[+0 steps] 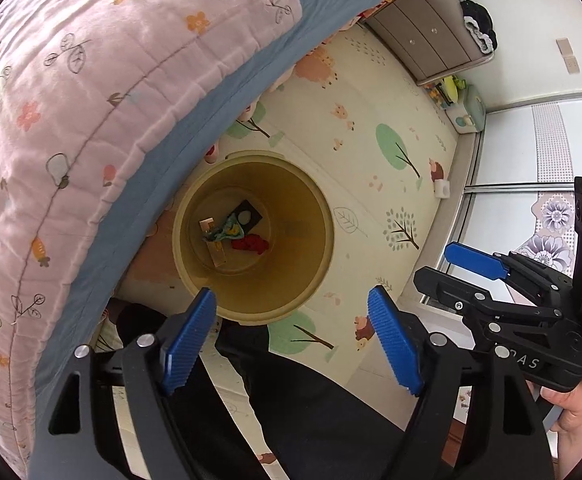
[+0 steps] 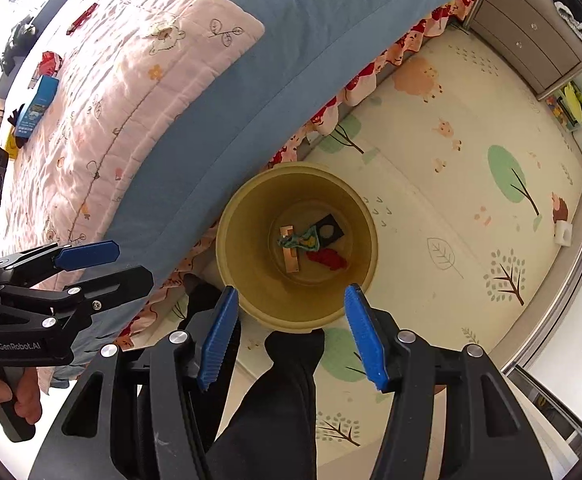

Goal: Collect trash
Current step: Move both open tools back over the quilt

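- Beside the bed [image 2: 275,80], on the play mat [image 2: 451,216], stands a yellow bin [image 2: 247,216].
- At its bottom lies the trash: a red wrapper [image 2: 328,261], a green-and-yellow wrapper [image 2: 305,240], a black card [image 2: 331,231] and a tan strip [image 2: 291,258].
- Above the bin, the left gripper [image 1: 295,340] is released, nothing between its blue pads.
- Right gripper [image 2: 291,336] likewise hangs empty, jaws apart.
- Dark trouser legs [image 2: 275,408] show below.

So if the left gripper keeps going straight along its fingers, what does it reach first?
Probably the near rim of the yellow bin, which sits just above the open, empty left gripper in its own view. Depth is unclear; it may pass inside toward the trash.
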Tool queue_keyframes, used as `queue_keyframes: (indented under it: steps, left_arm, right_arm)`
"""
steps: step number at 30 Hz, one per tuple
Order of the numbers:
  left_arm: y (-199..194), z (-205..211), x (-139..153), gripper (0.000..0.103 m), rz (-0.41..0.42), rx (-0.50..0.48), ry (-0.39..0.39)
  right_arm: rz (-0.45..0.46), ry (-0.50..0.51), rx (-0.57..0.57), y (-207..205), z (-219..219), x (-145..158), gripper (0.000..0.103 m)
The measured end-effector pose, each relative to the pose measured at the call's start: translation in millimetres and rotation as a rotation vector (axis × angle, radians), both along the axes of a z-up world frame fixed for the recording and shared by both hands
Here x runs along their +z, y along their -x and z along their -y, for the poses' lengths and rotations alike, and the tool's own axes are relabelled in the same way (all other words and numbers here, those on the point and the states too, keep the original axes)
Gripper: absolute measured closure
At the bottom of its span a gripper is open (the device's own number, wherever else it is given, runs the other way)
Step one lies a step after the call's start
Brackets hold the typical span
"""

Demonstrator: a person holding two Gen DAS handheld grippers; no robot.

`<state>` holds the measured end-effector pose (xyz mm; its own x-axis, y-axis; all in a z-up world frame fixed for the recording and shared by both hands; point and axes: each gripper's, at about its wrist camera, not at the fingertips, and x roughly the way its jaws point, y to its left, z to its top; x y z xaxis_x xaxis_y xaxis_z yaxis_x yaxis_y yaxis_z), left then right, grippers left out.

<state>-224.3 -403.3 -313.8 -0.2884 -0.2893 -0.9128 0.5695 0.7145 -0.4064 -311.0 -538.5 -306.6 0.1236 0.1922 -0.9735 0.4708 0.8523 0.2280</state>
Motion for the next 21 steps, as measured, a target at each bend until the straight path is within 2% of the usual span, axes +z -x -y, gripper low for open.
queue_keyframes:
  steps: [10, 15, 21]
  left_arm:
    - [-37, -40, 42, 0.025, 0.084, 0.074, 0.049]
    - [-74, -89, 72, 0.025, 0.148, 0.17, 0.064]
    - [-135, -169, 101, 0.024, 0.235, 0.295, 0.033]
  right_arm:
    - [0.079, 0.001, 0.058, -49, -30, 35, 0.049]
    - [0.145, 0.003, 0.145, -101, -67, 60, 0.049]
    - [0.221, -0.007, 0.266, -177, -128, 88, 0.049]
